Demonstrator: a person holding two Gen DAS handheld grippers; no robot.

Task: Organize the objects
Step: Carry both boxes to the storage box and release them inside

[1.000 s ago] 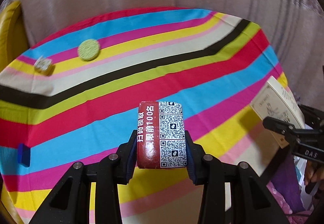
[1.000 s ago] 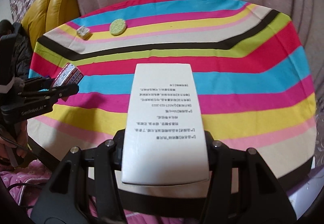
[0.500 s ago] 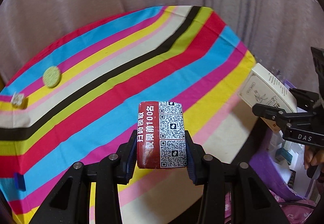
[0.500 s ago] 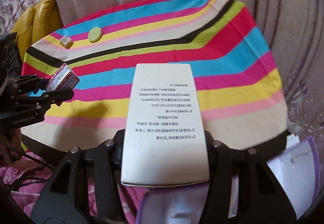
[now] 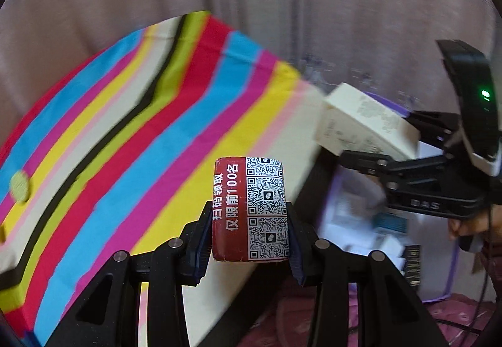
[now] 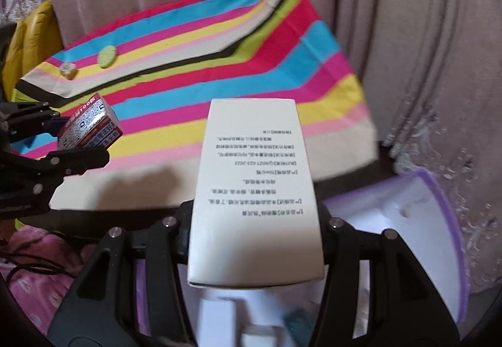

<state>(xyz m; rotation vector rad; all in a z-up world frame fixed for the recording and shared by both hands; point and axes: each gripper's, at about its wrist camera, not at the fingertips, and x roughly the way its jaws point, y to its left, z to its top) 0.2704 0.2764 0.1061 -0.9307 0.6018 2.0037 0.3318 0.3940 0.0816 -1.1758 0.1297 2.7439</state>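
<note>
While both grippers carry loads, the relation that matters is box-to-bin: the purple-rimmed bin [image 6: 439, 221] sits off the near right edge of the striped table [image 6: 219, 64], low and to the right of the right gripper [image 6: 254, 240], directly under and ahead of its nose. Right gripper is clamped on the white box [image 6: 254, 190], pads on its two long side faces, long axis running straight out along the fingers, printed face up. Left gripper [image 5: 249, 240] is clamped on the small red QR-code box [image 5: 250, 208], gripped across its short width, long axis also along the fingers. From the left wrist view the bin [image 5: 451, 278] lies to its right, beyond the right gripper, so right hand is nearer and looks like first to drop; left has to cross behind it or wait. Bin already holds some small boxes, contents blurred. White box is long, so my guess is it needs tipping nose-down to clear the rim. Green round pad [image 6: 106, 56] and a small pale cube [image 6: 68, 69] remain on the far-left side of the table, well apart from both grippers.
</note>
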